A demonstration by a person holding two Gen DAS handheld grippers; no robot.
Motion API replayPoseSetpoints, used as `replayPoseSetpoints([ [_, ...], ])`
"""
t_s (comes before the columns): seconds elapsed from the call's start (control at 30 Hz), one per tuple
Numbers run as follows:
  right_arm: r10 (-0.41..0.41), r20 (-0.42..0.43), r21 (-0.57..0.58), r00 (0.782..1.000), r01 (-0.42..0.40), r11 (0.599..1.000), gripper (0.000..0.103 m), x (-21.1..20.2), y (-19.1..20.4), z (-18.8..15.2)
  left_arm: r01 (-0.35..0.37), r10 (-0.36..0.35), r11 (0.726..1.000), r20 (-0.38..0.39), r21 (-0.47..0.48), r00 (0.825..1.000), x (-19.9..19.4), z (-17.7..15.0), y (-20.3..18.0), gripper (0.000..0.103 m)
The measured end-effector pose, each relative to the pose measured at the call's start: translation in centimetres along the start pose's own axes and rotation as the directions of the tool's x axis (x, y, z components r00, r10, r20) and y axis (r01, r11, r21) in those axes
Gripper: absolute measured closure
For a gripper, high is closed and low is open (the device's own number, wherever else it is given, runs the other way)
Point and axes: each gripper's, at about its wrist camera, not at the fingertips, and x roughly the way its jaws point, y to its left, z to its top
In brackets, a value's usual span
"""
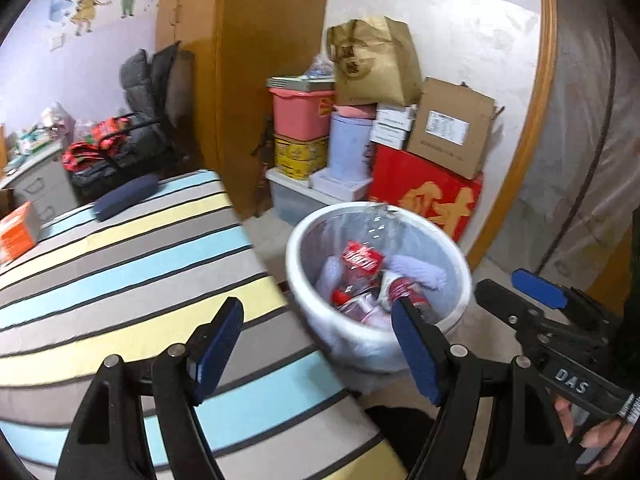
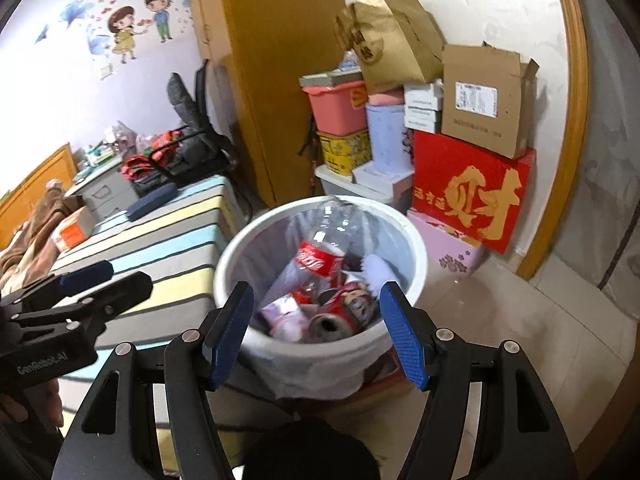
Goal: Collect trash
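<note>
A white trash bin (image 2: 400, 220) with a clear liner stands on the floor beside the bed; it also shows in the left wrist view (image 1: 298, 256). Inside lie a clear cola bottle with a red label (image 2: 320, 256), a crushed red can (image 2: 340, 316), a pink wrapper (image 2: 282, 312) and a white tissue (image 2: 378, 270). My right gripper (image 2: 316, 332) is open and empty just above the bin's near rim. My left gripper (image 1: 316, 348) is open and empty over the bed edge, left of the bin. The bottle's label shows in the left wrist view (image 1: 362, 258).
A bed with a striped sheet (image 1: 132, 264) fills the left side, with a dark blue case (image 1: 126, 196) and an orange box (image 1: 18, 232) on it. Stacked boxes, a red carton (image 2: 472, 196) and a pink tub (image 2: 338, 108) stand behind the bin. A wardrobe (image 2: 276, 60) stands behind the bed.
</note>
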Motion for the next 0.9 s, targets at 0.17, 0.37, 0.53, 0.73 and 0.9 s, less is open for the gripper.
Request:
replayPoseSetpoints([
  [0.17,0.033,0.032,-0.012,0.999,-0.033,0.999,0.036,-0.8,1.3,-1.0,-0.077,0.078,0.997,0.018,-0.012,0.997,-1.9,-1.9,0.7,0.025],
  [0.37,0.083,0.038,-0.04,0.996,-0.082,0.996,0.036,-0.8,2.9,-2.1,-0.137,0.139,0.989,0.045,-0.059,0.989,-3.9,-4.0,2.1,0.025],
  [0.53,0.099,0.052,-0.059,0.994,-0.096,0.994,0.036,-1.3,3.9,-2.9,-0.157,0.161,0.984,0.051,-0.079,0.986,-4.6,-5.2,2.6,0.025],
  [0.73,0.097,0.074,-0.057,0.993,-0.093,0.994,0.036,-1.9,4.7,-3.7,-0.21,0.214,0.975,0.049,-0.078,0.976,-5.0,-6.3,2.7,0.025],
  [0.9,0.088,0.075,-0.067,0.993,-0.083,0.994,0.036,-2.1,5.0,-3.9,-0.215,0.222,0.973,0.071,-0.088,0.973,-5.7,-6.8,2.7,0.025],
])
